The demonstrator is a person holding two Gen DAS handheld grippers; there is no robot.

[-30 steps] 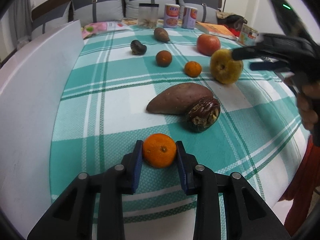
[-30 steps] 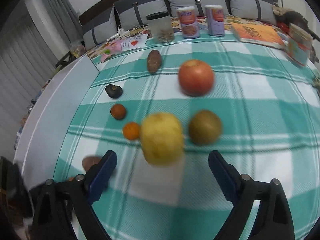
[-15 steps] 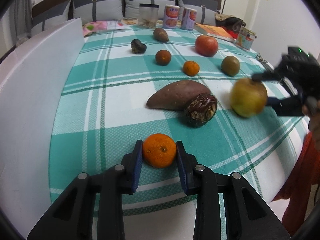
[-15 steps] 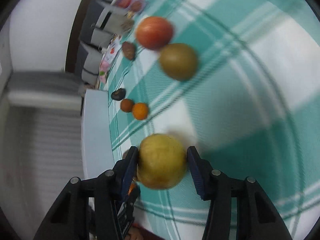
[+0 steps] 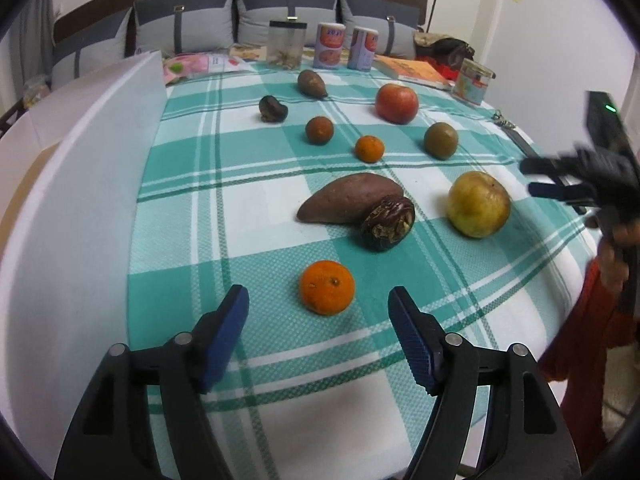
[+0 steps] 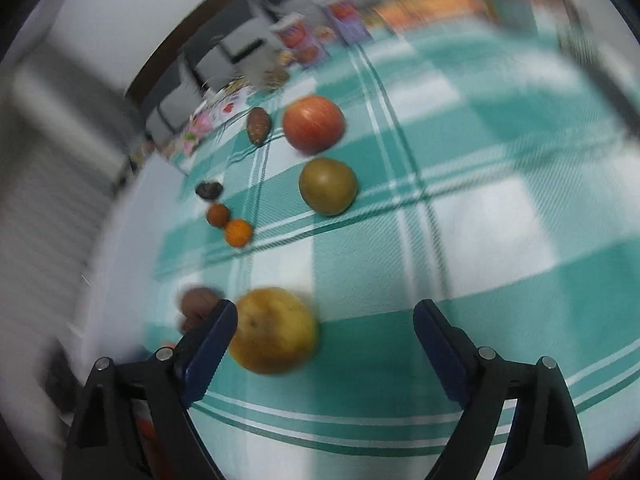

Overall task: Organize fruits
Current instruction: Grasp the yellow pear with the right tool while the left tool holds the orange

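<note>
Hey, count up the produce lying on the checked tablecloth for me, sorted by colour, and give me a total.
Bright orange: 2, the near tangerine and the far tangerine
Dark orange-brown: 1
Red: 1, apple
Yellow: 1, round fruit
Olive green: 1
Brown, long: 2, sweet potato and small tuber
Dark, shrivelled: 2
Total: 10

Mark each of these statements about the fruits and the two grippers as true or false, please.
1. The left gripper is open, and the orange lies free on the cloth. True.
2. The right gripper clamps the yellow apple. False: its fingers are spread and the apple sits on the tablecloth.
3. The sweet potato touches the dark wrinkled fruit. True.
4. The red apple sits nearest the left gripper. False: it is far back, and the orange is nearest.
</note>
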